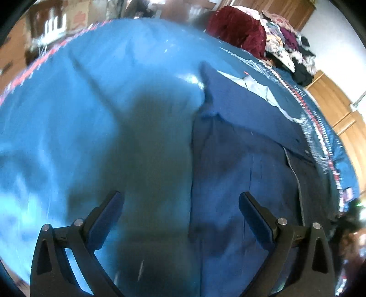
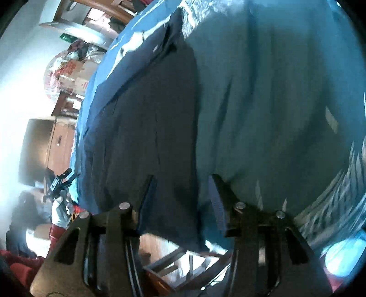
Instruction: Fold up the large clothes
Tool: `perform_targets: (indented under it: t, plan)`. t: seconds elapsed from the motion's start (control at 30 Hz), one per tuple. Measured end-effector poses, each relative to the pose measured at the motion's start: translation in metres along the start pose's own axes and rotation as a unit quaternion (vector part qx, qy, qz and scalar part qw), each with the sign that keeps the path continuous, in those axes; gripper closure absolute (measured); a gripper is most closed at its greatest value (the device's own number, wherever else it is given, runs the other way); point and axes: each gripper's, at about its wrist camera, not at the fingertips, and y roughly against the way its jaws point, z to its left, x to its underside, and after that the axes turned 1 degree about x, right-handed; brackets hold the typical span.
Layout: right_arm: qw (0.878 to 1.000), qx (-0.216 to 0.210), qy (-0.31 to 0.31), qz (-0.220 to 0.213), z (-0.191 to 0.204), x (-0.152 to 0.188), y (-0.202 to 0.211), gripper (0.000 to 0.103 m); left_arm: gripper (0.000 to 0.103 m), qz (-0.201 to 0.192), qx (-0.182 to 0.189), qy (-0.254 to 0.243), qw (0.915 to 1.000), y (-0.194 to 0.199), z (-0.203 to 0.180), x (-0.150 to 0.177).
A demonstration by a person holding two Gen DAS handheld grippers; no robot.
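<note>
While spread flat, navy garment under 2 wide-splayed tools.

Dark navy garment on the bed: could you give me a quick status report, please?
Left gripper open, over garment edge. Right gripper open, empty. Dark navy garment lying flat on blue bedspread. Clothes pile at far edge, clear of work.

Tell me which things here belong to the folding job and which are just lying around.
Part of the job:
- dark navy garment spread flat on the blue bedspread
- left gripper, jaws open above the cloth
- right gripper, jaws open

Just lying about:
- maroon velvet cloth
- heap of mixed clothes beside it
- cardboard boxes
</note>
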Motion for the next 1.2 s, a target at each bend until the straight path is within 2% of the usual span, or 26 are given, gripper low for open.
perform_targets:
  t: [0.13, 0.4, 0.6, 0.9, 1.07, 1.2]
  plan:
    - [1.0, 0.021, 0.02, 0.002, 0.002, 0.002, -0.007, 0.058, 0.002, 0.003, 0.031, 0.031, 0.999, 0.014, 0.018, 0.03]
    - [0.999, 0.036, 0.031, 0.007, 0.006, 0.0, -0.016, 0.06, 0.002, 0.011, 0.057, 0.037, 0.9976, 0.021, 0.027, 0.047]
    - [0.998, 0.013, 0.041, 0.044, 0.013, 0.011, -0.033, 0.058, 0.002, 0.033, 0.059, 0.01, 0.9977, 0.017, 0.022, 0.045]
    - [0.999, -0.016, 0.02, 0.029, 0.008, 0.011, -0.026, 0.059, 0.004, 0.058, 0.081, -0.029, 0.9946, 0.014, 0.002, 0.053]
    - [0.999, -0.046, -0.023, 0.017, -0.011, 0.002, -0.017, 0.059, 0.009, 0.077, 0.094, -0.044, 0.9916, 0.008, -0.007, 0.063]
    - [0.999, -0.041, -0.018, 0.024, -0.011, 0.0, -0.02, 0.065, 0.009, 0.086, 0.102, -0.048, 0.9899, 0.003, -0.014, 0.067]
